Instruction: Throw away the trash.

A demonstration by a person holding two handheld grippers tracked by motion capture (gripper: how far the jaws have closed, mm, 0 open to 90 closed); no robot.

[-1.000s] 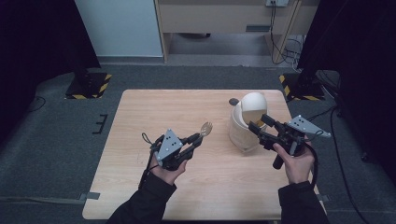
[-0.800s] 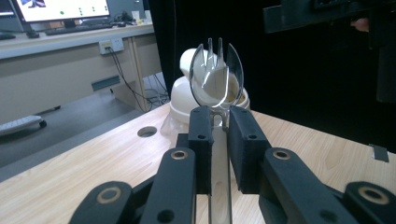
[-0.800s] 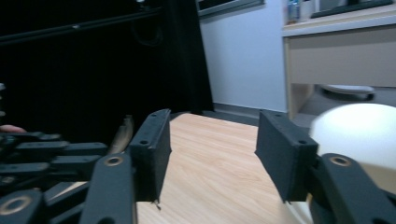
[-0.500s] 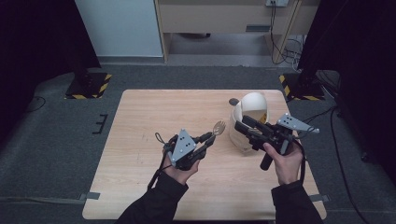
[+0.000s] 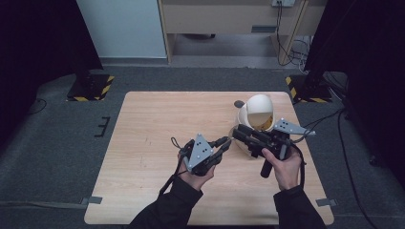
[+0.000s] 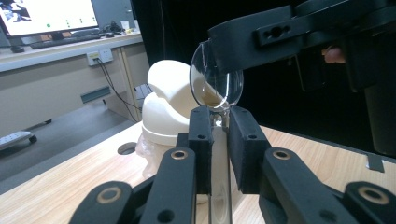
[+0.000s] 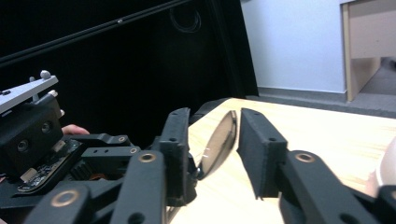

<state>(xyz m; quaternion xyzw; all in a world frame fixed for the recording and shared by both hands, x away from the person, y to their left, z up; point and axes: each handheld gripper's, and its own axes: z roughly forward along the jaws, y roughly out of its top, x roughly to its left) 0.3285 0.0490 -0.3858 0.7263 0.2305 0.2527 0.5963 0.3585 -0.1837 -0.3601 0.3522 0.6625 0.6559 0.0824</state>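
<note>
We held the clear spoon (image 6: pixel 216 88) by its handle in the left gripper (image 5: pixel 223 144), its bowl standing between the right gripper's (image 5: pixel 237 132) narrowly parted fingers.

Open tabletop (image 5: pixel 143 143) left of bin (image 5: pixel 258 112)

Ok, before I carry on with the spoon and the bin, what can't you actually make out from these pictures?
- Spoon: its handle, left gripper view, hidden between the left hand-held gripper's jaws.
- Right hand-held gripper: whether its jaws touch the spoon bowl, right gripper view, angle unclear.
- Bin: its base, high view, hidden behind the right hand-held gripper.
- Dark round mark on the table: high view, too small to identify.
</note>
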